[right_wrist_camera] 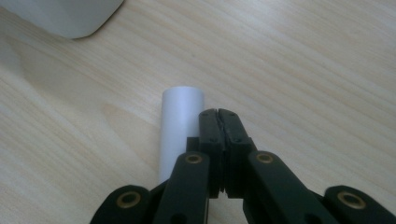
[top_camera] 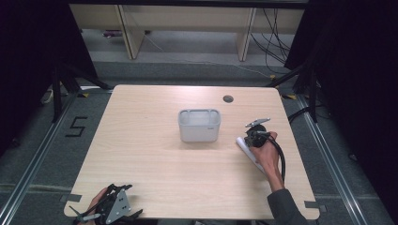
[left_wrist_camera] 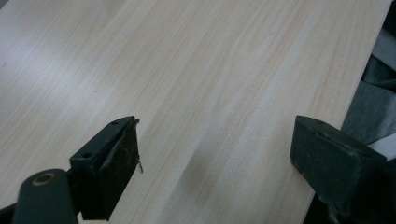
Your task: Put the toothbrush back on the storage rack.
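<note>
Right hand-held gripper (right_wrist_camera: 219, 116), jaws pressed together, lies beside white tube (right_wrist_camera: 180, 126).

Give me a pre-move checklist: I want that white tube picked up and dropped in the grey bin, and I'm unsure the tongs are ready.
1. Right tongs open for a grasp: not ok, jaws shut together.
2. White tube between the jaws: not ok, it lies beside them.
3. Tube lying flat on the table: ok.
4. Grey bin upright, mouth open: ok.
5. Bin empty: cannot tell.
6. Left tongs away from the bin: ok, open at the table's near edge.
</note>
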